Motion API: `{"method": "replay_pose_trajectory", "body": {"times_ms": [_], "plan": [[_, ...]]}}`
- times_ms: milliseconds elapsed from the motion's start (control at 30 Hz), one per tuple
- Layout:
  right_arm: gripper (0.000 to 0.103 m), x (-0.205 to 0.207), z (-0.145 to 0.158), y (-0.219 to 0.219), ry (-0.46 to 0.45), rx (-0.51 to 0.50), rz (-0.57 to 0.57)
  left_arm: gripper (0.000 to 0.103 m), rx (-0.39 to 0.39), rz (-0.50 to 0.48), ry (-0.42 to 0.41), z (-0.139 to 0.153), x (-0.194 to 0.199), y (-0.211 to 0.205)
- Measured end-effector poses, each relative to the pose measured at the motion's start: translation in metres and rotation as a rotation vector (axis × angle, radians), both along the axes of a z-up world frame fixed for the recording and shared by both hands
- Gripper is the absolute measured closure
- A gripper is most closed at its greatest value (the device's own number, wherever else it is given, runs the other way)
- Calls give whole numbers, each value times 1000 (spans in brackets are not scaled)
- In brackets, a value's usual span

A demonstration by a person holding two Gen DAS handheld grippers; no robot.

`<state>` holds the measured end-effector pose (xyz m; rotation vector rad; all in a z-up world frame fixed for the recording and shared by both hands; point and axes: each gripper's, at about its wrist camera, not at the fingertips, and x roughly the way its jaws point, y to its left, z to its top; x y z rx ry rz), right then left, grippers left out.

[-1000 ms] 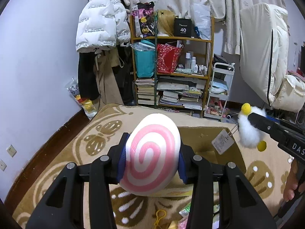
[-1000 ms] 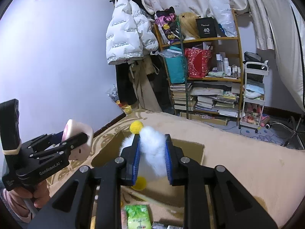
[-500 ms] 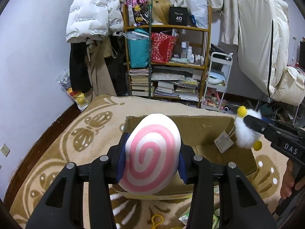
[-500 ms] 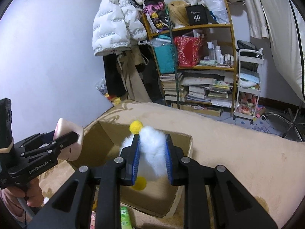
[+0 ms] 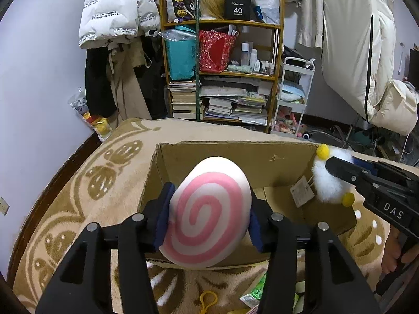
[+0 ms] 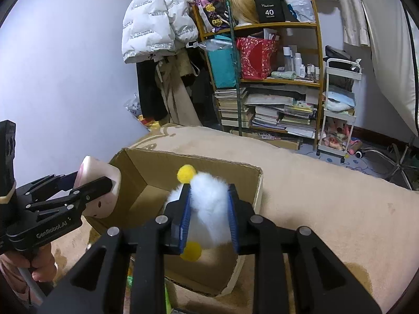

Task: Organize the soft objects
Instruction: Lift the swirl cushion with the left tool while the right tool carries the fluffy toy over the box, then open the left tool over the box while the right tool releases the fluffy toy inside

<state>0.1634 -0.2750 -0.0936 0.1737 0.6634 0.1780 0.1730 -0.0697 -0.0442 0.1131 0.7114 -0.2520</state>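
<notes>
My left gripper (image 5: 207, 214) is shut on a pink-and-white swirl plush (image 5: 207, 209) and holds it over the near edge of an open cardboard box (image 5: 235, 154). My right gripper (image 6: 209, 209) is shut on a white fluffy plush with yellow pompoms (image 6: 209, 201) and holds it over the box (image 6: 146, 162). The fluffy plush (image 5: 327, 183) with its paper tag (image 5: 301, 191) also shows in the left wrist view at the box's right wall. The swirl plush (image 6: 100, 188) shows in the right wrist view at the box's left corner.
The box stands on a beige patterned blanket (image 5: 104, 172). A yellow clip (image 5: 208, 299) and green packets (image 5: 255, 291) lie in front of it. Behind are a cluttered shelf (image 5: 222, 73), a white cart (image 5: 293, 94) and hanging coats (image 5: 117, 13).
Both grippers have moved forward and down toward the box with their plush toys; the box now looms larger and both toys hang over its opening.
</notes>
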Motion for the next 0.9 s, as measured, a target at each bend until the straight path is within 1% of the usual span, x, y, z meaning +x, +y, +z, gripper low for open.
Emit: {"method": "replay_pose_trajectory", "body": {"times_ms": [200,300,333,367,467,567,700,733,767,800,867,900], "plan": [[74,0,-3,2,11,-21,3,48,-9,-5,30,-6,1,1],[71,0,-3,3,14,-28,7,46,-7,4,42,-9,3,2],[71,0,-4,4,16,-29,7,45,-8,6,45,-9,3,2],[71,0,-4,4,19,-28,7,40,-11,8,46,-9,3,2],[71,0,-6,3,27,-26,10,31,-8,21,26,-7,1,3],[71,0,-7,3,30,-20,7,28,12,32,22,-6,-1,4],[69,-1,-6,1,31,-10,7,21,5,55,29,-3,-3,9],[67,-1,-6,1,30,-10,8,19,2,60,30,-1,-5,10],[61,-1,-6,1,28,-9,7,17,2,65,29,1,-7,11],[58,-1,-5,1,21,-10,6,16,2,69,27,3,-9,12],[48,-5,-2,1,9,-11,3,11,8,75,25,6,-14,14],[46,-7,0,2,3,-10,2,10,10,79,23,8,-16,15]]}}
